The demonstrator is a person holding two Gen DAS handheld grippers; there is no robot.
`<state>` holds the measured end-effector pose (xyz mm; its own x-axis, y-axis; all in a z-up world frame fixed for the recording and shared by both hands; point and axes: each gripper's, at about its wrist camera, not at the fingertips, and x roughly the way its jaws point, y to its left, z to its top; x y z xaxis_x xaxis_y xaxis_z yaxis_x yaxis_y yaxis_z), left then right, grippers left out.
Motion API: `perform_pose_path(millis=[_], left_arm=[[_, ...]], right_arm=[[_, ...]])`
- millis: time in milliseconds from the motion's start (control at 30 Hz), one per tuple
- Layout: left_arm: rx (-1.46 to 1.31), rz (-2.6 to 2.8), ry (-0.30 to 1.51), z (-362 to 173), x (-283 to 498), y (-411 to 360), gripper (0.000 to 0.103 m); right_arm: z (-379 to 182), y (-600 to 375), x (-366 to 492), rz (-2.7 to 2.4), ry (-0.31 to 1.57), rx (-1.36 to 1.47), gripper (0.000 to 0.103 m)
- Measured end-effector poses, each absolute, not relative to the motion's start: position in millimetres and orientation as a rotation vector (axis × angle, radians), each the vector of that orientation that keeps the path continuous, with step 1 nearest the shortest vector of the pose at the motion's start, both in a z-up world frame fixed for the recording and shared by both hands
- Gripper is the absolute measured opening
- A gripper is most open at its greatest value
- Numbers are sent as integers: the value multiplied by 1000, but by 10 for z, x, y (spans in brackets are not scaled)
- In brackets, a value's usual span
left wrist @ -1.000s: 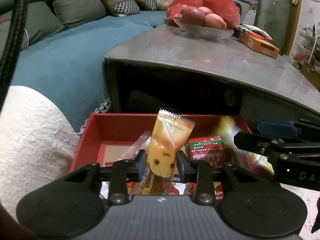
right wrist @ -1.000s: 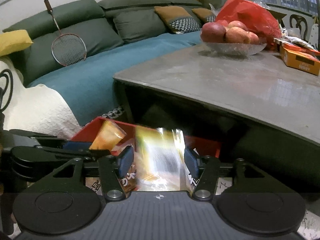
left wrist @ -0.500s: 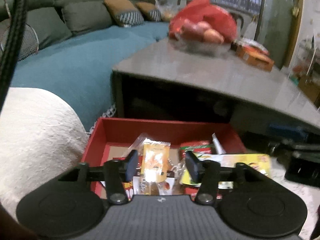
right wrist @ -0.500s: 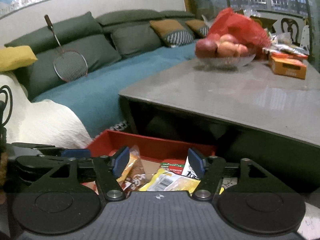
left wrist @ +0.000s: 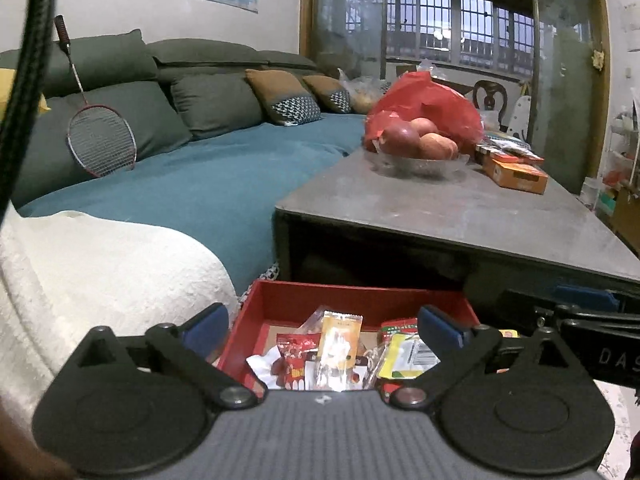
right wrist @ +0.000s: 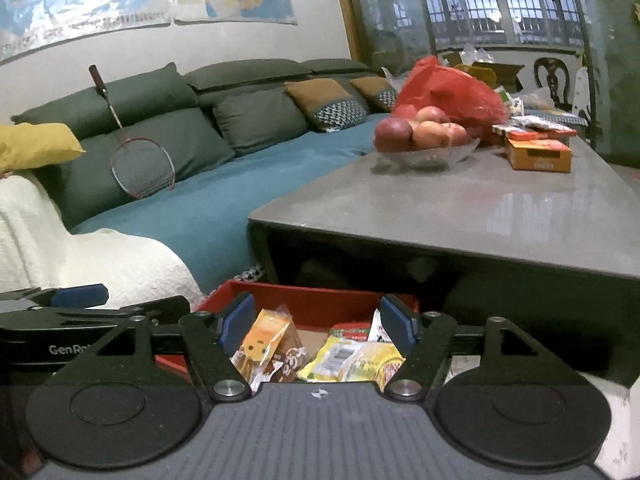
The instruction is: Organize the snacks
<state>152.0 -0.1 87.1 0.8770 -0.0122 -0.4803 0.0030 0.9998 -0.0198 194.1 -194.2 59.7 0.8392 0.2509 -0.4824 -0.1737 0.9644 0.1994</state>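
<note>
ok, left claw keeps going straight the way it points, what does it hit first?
Most likely the snack packets, the orange packet first, lying in the red box below the left claw. The jaws are opening with nothing between them. Depth is unclear, so the box's far wall could come first.

Red box (left wrist: 344,300) near side hidden behind left gripper (left wrist: 322,326) body

One red box (left wrist: 352,300), one badminton racket (left wrist: 102,144), two orange cartons (left wrist: 516,170)
</note>
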Motion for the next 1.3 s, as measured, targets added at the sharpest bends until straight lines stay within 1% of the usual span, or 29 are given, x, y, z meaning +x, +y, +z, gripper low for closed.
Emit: perform_pose_path(millis=[467,633,767,833,1033,1300], left_arm=[[6,11,528,831,1336,-89,97],[-32,8,564,786,1324,-57,97],[-26,19,553,789,1282,-50,97],[-16,40,552,788,1267,-66,99],[-4,80,551,733,1241,-86,99],[-32,83,594,699,1228,-76,98]], right_arm=[[559,-1921,1738,211,544,164,76],[535,-1908,1682,215,548,169,76],[534,-1902,1670,223,549,169,76],[532,-1900,1662,223,550,167,76],[495,-1864,1636,221,571,156,76],[485,-1847,1598,213,588,151,76]])
